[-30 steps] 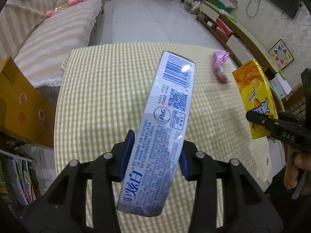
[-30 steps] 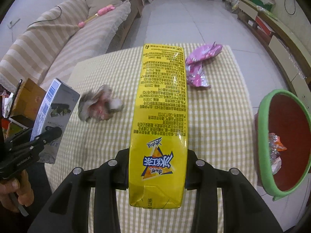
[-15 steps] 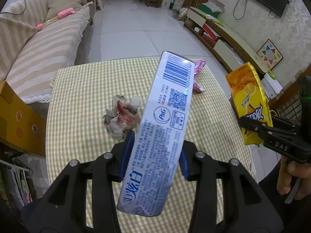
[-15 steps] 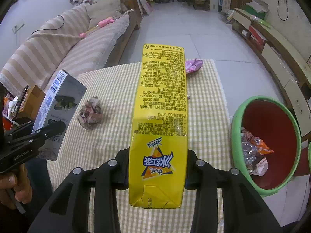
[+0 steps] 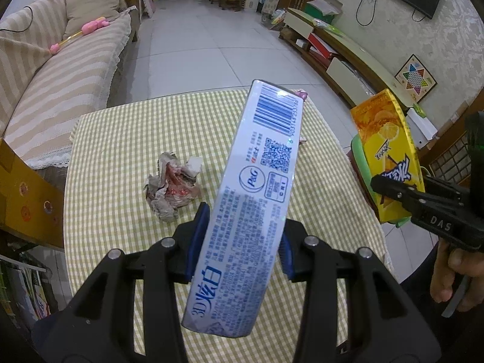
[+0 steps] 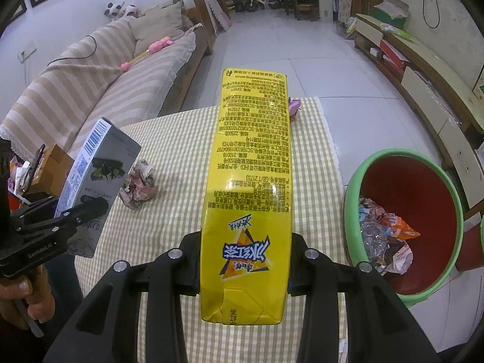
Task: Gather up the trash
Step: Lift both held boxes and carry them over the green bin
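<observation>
Gripper on the right (image 6: 244,267) is clamped across the lower half of a yellow iced-tea carton (image 6: 249,187), which sticks forward above the checked table (image 6: 181,211). Left gripper (image 5: 243,243) is likewise closed on a silver-blue toothpaste box (image 5: 252,199), tilted a little to the right. The green-rimmed trash bin (image 6: 351,199) stands on the floor just beside the table's right edge, already holding wrappers. A crumpled wrapper (image 5: 172,189) and a pink wrapper (image 6: 294,106) lie on the table left of the bin, the pink one at the far end. To do this step well, I judge each box should be carried fully over the bin's mouth, carton first since it is nearer, and let go only once its whole length clears the rim.
</observation>
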Action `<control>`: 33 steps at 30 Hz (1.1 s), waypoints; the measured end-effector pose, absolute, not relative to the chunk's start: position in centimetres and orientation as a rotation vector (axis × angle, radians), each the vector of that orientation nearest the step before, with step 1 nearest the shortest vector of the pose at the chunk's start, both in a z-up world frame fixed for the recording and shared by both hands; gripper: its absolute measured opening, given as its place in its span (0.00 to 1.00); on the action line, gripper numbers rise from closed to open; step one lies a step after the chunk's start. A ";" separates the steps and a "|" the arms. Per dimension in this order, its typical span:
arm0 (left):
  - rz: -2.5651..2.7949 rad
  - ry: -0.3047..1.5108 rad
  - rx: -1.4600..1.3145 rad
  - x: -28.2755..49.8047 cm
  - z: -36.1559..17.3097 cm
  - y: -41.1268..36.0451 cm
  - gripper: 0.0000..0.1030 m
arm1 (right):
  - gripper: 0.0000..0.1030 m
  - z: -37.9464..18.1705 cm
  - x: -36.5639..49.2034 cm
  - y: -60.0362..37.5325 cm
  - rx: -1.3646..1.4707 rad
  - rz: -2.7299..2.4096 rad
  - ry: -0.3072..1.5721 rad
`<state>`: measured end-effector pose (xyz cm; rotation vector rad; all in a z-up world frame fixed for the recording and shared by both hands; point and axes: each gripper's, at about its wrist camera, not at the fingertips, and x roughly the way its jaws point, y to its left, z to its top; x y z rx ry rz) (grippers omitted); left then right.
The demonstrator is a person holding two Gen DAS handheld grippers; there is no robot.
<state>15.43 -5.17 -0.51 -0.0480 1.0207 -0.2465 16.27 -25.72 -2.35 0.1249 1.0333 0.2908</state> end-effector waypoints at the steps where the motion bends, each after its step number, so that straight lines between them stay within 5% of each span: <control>1: -0.245 1.020 -0.047 15.4 -0.5 -5.3 0.39 | 0.35 -2.4 16.2 -25.8 0.130 0.291 1.034; 33: -0.197 0.990 -0.166 13.8 -0.5 -4.8 0.39 | 0.35 -3.3 16.4 -26.8 0.152 0.320 1.036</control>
